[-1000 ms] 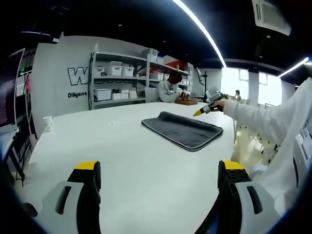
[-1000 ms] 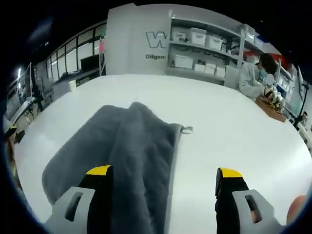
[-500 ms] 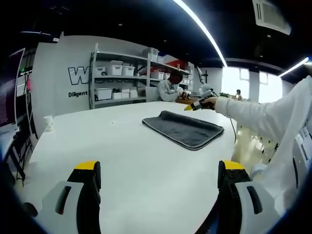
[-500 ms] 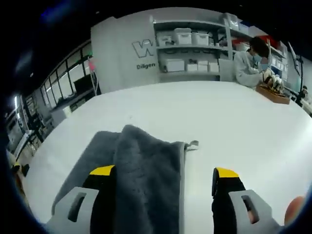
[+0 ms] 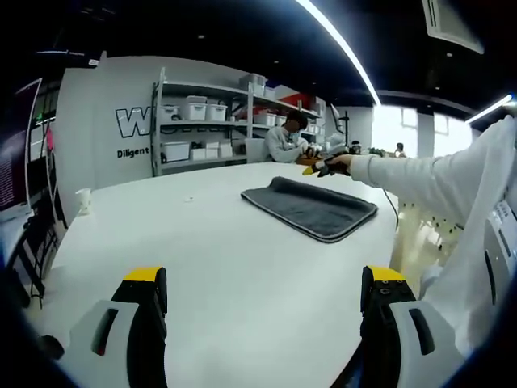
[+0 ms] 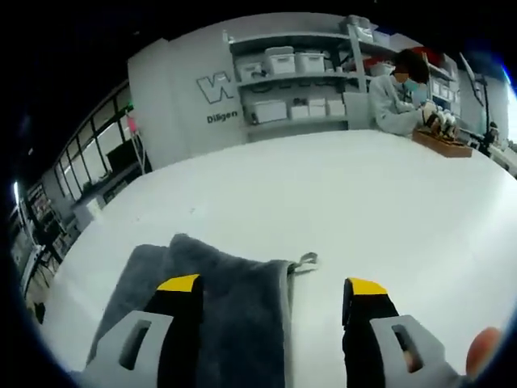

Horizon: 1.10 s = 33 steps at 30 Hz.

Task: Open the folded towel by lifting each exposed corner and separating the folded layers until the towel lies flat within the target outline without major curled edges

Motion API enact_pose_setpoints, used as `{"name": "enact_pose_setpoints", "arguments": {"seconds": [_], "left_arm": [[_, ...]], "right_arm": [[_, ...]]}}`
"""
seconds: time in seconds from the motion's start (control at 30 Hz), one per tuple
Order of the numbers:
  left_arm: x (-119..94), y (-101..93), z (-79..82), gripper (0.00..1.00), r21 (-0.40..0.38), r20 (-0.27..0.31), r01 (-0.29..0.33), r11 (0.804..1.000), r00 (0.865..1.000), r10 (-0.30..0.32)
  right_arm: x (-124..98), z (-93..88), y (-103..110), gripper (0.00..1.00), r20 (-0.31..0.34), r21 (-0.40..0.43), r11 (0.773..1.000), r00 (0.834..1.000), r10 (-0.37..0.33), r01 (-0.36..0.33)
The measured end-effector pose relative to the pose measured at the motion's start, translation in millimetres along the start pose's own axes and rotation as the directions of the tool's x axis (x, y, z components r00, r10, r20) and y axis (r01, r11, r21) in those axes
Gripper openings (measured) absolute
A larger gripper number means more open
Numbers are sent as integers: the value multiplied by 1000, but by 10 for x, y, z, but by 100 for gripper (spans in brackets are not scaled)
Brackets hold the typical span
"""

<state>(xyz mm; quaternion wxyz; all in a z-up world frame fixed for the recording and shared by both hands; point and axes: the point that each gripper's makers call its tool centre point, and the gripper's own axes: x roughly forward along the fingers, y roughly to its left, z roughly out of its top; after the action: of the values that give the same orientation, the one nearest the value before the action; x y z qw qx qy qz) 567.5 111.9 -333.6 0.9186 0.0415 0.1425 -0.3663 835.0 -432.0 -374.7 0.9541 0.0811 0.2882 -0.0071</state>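
Presently, towel (image 6: 230,315): dark grey, folded in layers, lying on the white table (image 6: 347,194); a small hanging loop (image 6: 307,260) sticks out at its far corner.
Towel, position: under your right gripper (image 6: 271,291), whose left jaw overlaps it; well apart from your left gripper (image 5: 262,291), across the table.
Towel, axis: in the right gripper view the long axis runs away from you along the jaws, loop end farthest.
Right gripper: jaws spread, holding nothing, above the towel.
Left gripper: jaws spread, holding nothing, over bare table.
Risk: pinching several layers at once would likely drag the whole bundle instead of opening it.
Risk: lifting one corner alone could leave the free edge curled.
Background: shelving (image 5: 202,129), a seated person (image 6: 400,97).
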Motion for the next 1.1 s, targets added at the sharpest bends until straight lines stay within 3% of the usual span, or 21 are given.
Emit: {"name": "enact_pose_setpoints", "arguments": {"seconds": [0.1,0.37,0.77,0.9,1.1], "left_arm": [[51,-6,-46,99,-3,-18,5,1000,1000,-5],[159,-169,-91,99,-20,-30,72,997,997,-73],[146,-90,-109,99,-22,-39,55,998,998,-56],[138,-71,-112,99,-23,-40,51,998,998,-52],[131,-57,-111,99,-24,-40,50,998,998,-50]], "right_arm": [[80,-21,-71,71,-26,-48,998,999,-31,30],[262,-67,-200,68,-61,-61,997,997,-54,50],[401,-148,-257,56,-60,-28,997,995,-75,74],[434,-134,-254,44,-53,-48,995,995,-90,87],[440,-119,-209,17,-48,-67,994,995,-90,87]]}}
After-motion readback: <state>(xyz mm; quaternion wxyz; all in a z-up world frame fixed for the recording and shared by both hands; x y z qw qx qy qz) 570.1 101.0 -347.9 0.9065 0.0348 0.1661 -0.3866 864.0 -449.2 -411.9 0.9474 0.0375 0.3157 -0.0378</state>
